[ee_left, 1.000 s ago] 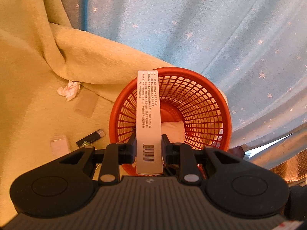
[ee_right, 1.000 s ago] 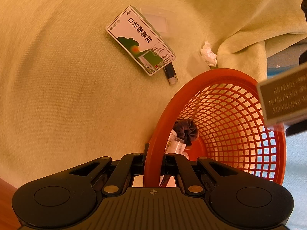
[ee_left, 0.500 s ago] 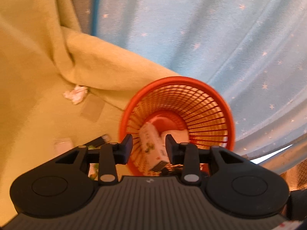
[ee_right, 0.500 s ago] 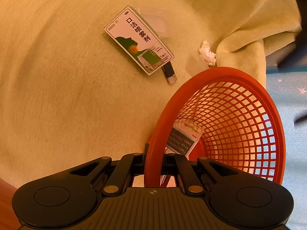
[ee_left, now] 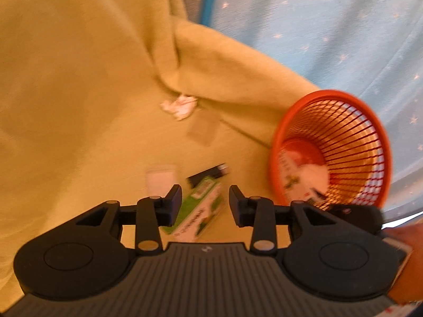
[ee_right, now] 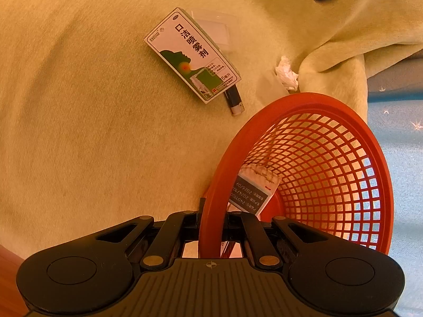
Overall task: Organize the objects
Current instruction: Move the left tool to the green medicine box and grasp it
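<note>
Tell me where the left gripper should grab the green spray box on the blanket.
Grip the green box across its two long edges near the middle, coming from above. It lies flat on the blanket, so only the narrow width is likely to fit the open left gripper. Avoid the end touching the lighter.

The green-and-white box (ee_right: pixel 192 55) reads "口洁喷雾剂"; the basket's box (ee_right: pixel 253 191) shows "2024/10".

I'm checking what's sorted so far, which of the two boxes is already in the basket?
The white box with the grey printed end, standing inside the red basket. The green-and-white spray box lies flat on the yellow blanket, outside it.
</note>
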Demonstrator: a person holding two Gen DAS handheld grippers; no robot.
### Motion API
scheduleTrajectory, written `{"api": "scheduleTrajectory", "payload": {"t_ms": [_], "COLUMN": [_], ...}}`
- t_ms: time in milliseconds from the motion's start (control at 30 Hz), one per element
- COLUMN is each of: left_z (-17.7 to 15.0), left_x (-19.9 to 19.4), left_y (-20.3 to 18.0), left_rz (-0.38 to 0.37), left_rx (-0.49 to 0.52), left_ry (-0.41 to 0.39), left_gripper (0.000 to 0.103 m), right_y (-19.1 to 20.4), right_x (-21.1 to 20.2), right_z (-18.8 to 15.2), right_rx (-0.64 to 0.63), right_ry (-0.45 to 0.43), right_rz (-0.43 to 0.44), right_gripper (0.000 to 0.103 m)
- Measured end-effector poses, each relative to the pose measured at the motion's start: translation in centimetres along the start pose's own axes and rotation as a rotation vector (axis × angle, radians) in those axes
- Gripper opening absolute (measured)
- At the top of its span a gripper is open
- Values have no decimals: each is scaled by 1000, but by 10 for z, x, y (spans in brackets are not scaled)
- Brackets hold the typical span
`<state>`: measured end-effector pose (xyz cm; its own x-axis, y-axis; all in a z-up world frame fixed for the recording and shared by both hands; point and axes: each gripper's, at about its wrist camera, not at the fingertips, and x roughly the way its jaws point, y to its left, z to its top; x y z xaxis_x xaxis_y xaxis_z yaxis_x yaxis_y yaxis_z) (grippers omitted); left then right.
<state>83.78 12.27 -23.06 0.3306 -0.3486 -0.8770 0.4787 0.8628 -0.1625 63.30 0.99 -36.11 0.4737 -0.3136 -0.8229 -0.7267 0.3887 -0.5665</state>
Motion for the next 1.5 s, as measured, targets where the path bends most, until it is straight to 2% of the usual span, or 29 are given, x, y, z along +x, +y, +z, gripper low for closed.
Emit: {"api": "scheduleTrajectory", "payload": {"t_ms": [300,467,667,900,1100,1300,1500], "left_z": [-20,-32,-50,-67,-71,-71,-73], "left_x": [12,19,39,74,100,125,129], "left_y": [28,30,21,21,24,27,24], "left_rz": [27,12,-4,-23,-47,-68,-68], "left_rx": [81,196,341,391,361,331,334], "left_ry": [24,3,16,71,93,121,127], "left_gripper": [50,68,74,74,72,62,43], "right_y": [2,3,4,4,5,8,7], "right_x": [1,0,0,-1,-1,-2,-3], "right_z": [-1,-1,-1,-2,-3,-5,-5], "right_rx": [-9,-16,-26,-27,-26,-30,-30], "right_ry": [1,1,1,-2,-8,-17,-18], "right_rz": [0,0,1,1,-1,-5,-3], "right_gripper": [1,1,1,1,1,1,1]}}
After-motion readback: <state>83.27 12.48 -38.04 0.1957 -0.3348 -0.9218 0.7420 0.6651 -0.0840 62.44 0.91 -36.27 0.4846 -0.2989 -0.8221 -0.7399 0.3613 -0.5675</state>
